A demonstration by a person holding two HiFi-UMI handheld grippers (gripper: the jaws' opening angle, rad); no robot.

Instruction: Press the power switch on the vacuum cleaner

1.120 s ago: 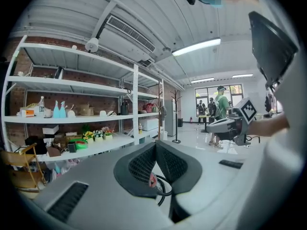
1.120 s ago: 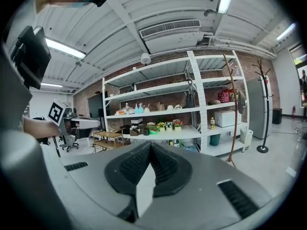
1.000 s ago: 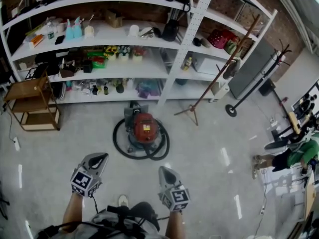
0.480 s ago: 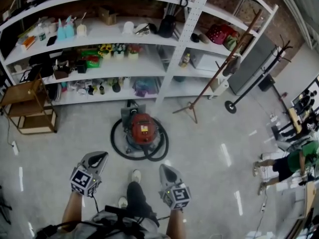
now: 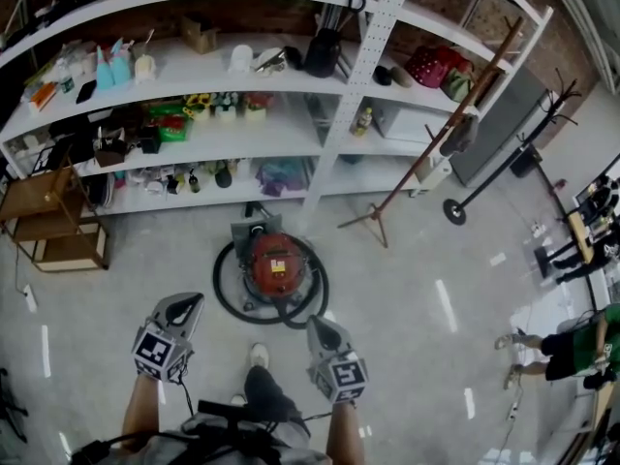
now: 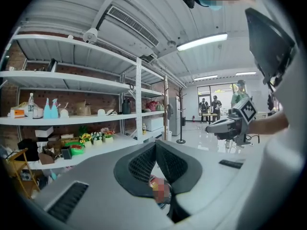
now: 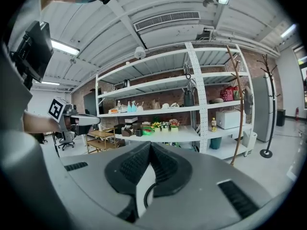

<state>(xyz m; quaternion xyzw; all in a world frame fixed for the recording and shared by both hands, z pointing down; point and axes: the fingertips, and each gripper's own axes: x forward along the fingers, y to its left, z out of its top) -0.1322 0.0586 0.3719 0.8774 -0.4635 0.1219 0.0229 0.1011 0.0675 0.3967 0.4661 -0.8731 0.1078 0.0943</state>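
The red vacuum cleaner (image 5: 274, 266) stands on the pale floor below the shelves, ringed by its coiled black hose (image 5: 225, 292). I cannot make out its power switch from here. My left gripper (image 5: 190, 301) hangs in the air short of the vacuum, to its lower left, jaws shut and holding nothing. My right gripper (image 5: 317, 325) is also shut and holding nothing, just off the hose coil's near right edge. In the left gripper view a sliver of the red vacuum (image 6: 155, 182) shows behind the closed pads. In the right gripper view a curve of the hose (image 7: 145, 195) shows there.
A long white shelving unit (image 5: 291, 134) full of small goods runs behind the vacuum. A wooden rack (image 5: 50, 223) stands at the left. A leaning wooden coat stand (image 5: 407, 187) is at the right. A person in green (image 5: 581, 342) is at the far right. My shoe (image 5: 258, 356) is between the grippers.
I have stepped towards the vacuum: it now lies lower and closer in the head view, and one foot has come forward. Both grippers stayed shut, in the same pose.
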